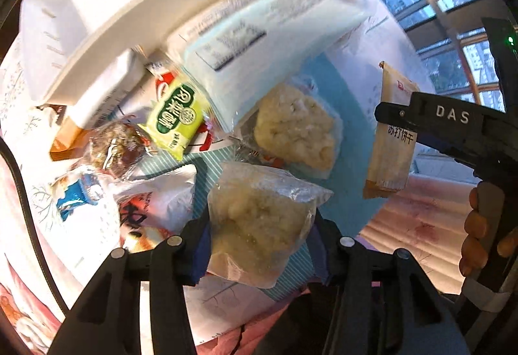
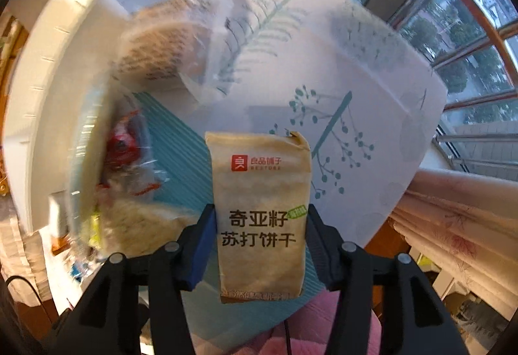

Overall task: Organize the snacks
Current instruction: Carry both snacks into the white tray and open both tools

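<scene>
teal-striped white tablecloth (image 2: 181,141), tan cracker packet (image 2: 262,219), lime-green packet (image 1: 176,120).

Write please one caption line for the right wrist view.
Right claw shut on a tan soda cracker packet, held above the leaf-patterned tablecloth.

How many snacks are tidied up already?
None look sorted yet; the white tray shows nothing inside from here. In hand: the left gripper holds a clear pastry pack, and the right gripper holds a cracker pack. Left on the table: the green pack, another pastry and more.
</scene>
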The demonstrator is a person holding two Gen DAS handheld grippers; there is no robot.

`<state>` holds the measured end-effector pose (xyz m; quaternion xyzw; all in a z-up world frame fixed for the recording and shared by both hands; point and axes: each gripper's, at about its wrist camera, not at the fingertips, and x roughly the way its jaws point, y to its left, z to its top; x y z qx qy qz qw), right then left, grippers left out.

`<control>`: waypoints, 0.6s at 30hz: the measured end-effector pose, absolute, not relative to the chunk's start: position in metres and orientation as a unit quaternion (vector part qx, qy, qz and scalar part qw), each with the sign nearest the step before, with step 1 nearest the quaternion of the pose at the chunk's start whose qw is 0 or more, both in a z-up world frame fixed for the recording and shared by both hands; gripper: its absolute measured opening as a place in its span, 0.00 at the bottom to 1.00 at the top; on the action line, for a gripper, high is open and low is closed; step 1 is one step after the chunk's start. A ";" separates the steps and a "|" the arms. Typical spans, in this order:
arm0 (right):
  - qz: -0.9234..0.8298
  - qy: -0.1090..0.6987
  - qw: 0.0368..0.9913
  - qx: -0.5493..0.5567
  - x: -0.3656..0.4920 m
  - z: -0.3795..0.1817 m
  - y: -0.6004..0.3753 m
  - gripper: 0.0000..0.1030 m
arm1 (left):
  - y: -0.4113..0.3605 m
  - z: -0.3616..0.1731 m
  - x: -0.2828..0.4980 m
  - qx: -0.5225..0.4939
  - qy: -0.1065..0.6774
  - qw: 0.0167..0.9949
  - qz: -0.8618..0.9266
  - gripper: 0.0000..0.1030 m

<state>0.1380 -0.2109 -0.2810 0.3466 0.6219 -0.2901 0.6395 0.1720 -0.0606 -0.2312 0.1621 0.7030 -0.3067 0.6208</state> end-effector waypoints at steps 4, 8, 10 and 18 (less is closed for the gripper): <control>-0.269 0.612 0.666 0.332 0.151 -0.255 -0.203 0.52 | -0.049 -0.214 0.173 0.142 0.703 0.625 -0.310 0.48; -0.242 0.601 0.694 0.315 0.156 -0.223 -0.204 0.52 | -0.045 -0.186 0.179 0.132 0.690 0.640 -0.311 0.48; -0.226 0.595 0.709 0.304 0.163 -0.209 -0.210 0.52 | -0.039 -0.175 0.183 0.129 0.686 0.649 -0.303 0.48; -0.163 0.568 0.767 0.251 0.193 -0.166 -0.229 0.52 | -0.040 -0.134 0.217 0.100 0.660 0.699 -0.255 0.48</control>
